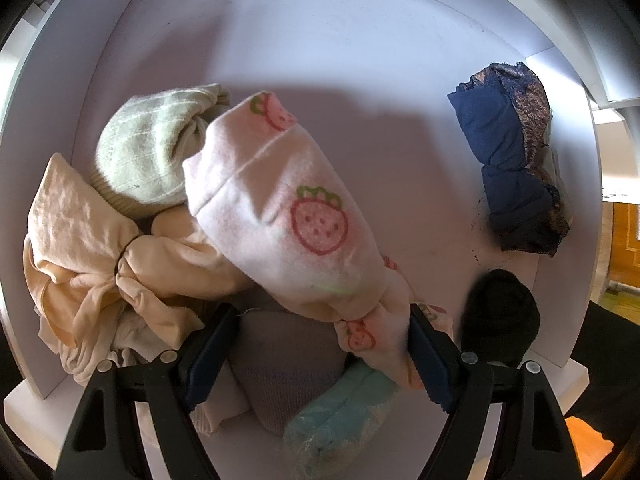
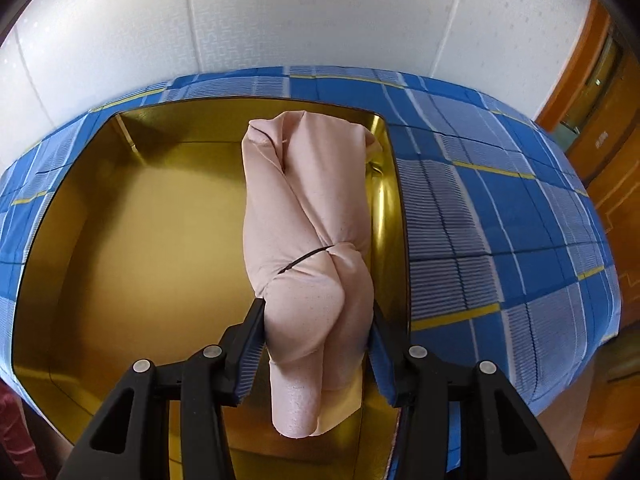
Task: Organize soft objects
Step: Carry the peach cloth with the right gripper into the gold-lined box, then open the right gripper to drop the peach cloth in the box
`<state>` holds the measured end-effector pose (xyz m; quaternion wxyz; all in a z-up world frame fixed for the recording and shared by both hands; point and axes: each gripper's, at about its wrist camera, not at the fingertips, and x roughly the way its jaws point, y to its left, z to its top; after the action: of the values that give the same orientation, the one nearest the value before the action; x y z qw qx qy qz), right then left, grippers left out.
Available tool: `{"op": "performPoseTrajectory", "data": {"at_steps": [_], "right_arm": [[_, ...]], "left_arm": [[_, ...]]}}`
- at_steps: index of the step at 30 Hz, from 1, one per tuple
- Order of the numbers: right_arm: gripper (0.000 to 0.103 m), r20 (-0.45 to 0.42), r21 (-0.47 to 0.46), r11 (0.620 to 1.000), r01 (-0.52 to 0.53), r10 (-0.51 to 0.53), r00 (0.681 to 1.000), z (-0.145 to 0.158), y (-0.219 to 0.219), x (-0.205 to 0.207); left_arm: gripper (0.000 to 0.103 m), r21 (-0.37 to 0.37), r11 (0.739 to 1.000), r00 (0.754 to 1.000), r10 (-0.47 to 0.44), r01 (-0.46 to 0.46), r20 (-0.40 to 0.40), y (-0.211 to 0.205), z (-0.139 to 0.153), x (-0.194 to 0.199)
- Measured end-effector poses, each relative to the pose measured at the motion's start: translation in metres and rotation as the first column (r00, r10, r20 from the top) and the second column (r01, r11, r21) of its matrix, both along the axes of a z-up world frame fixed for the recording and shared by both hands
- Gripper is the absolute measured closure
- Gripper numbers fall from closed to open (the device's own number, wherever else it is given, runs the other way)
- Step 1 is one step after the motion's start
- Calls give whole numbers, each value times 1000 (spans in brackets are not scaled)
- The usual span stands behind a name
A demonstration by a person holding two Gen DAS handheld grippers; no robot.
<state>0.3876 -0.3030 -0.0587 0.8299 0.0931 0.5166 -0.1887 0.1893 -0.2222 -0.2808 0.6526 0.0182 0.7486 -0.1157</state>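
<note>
Grey bundle half hidden beneath strawberry bundle.

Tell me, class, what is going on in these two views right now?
A person is sorting soft bundles with a gripper in each hand. The right gripper is shut on a pink tied cloth bundle, holding it above a gold box that sits on a blue checked cloth. The left gripper hangs open over a white bin of bundles; the strawberry-print bundle lies against one of its fingers, not clamped.

Gold box on checked bedsheet
</note>
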Motion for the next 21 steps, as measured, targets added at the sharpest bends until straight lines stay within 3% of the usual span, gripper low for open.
{"op": "performPoseTrajectory", "data": {"at_steps": [5,11,18,21], "right_arm": [[53,3,17,1000,21,-21,1000,-5,-13,-5],[49,24,68,995,-71,70,997,-8,-10,-12],[49,161,149,986,-75,50,986,5,-23,-34],[48,179,135,987,-86,61,982,10,-26,-41]], "left_arm": [[20,-1,1000,1000,-1,1,0,2,0,0],[20,-6,1000,1000,3,-3,-1,4,-1,0],[17,-16,1000,1000,12,-12,-5,10,-3,-2],[16,-17,1000,1000,11,-11,-7,12,-6,-2]]}}
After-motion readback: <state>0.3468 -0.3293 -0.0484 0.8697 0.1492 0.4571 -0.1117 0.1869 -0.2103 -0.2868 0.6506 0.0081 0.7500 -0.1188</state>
